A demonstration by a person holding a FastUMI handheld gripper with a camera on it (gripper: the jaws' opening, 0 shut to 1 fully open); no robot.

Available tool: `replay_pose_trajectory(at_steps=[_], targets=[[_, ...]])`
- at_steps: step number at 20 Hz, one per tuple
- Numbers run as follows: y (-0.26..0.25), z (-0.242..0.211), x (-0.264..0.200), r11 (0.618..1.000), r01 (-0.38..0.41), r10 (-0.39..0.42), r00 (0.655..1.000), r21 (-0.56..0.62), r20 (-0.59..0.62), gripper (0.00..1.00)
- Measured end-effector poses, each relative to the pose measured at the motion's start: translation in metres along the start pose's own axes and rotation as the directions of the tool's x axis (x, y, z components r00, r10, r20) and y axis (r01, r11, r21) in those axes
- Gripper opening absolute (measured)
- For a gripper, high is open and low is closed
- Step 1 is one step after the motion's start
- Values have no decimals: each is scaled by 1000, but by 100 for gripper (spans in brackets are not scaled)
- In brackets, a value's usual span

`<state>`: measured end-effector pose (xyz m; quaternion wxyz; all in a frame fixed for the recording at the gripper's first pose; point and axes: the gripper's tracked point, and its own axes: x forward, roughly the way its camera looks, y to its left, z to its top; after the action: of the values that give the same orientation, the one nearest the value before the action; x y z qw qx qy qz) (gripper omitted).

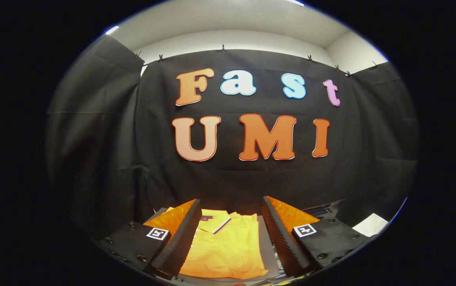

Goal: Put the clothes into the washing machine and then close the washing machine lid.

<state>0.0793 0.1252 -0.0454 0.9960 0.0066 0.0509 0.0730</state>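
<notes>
Fingers (180, 230) of the gripper (228, 238) nearest the lens, spread wide and holding nothing; one fingertip to either side of a folded yellow polo shirt (228, 250). Shirt lay flat below and just ahead of the claw, in the gap between the fingers, untouched by either. Collar (214, 220) with a dark trim and a small dark tag turned toward the far edge of the surface, hem toward the camera; long axis therefore judged to run along the line of the fingers, not across it. Carried on a grey flat surface (269, 246), possibly the top of an appliance, though too little shown to say. Dark ridged object (323, 210) beyond the right-hand finger near the far edge, not identifiable. White sheet (371, 224) at the right corner, well apart from the shirt. Washing machine drum and lid not identifiable; contents of any container cannot be told. Judged an early stage: garment not yet grasped, so a descent straight onto the cloth and a pinch across its width seemed called for, with the risk of lifting a single layer and unfolding the stack
</notes>
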Motion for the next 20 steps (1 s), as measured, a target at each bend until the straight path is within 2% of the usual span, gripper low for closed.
replay_pose_trajectory(at_steps=[5,11,13,20], targets=[[31,-26,39,999,-35,36,998,19,-59,98],[59,-83,88,996,-45,59,979,75,-196,98],[62,-102,100,997,-40,55,967,66,-250,98],[66,-167,124,999,-15,29,890,34,-455,99]])
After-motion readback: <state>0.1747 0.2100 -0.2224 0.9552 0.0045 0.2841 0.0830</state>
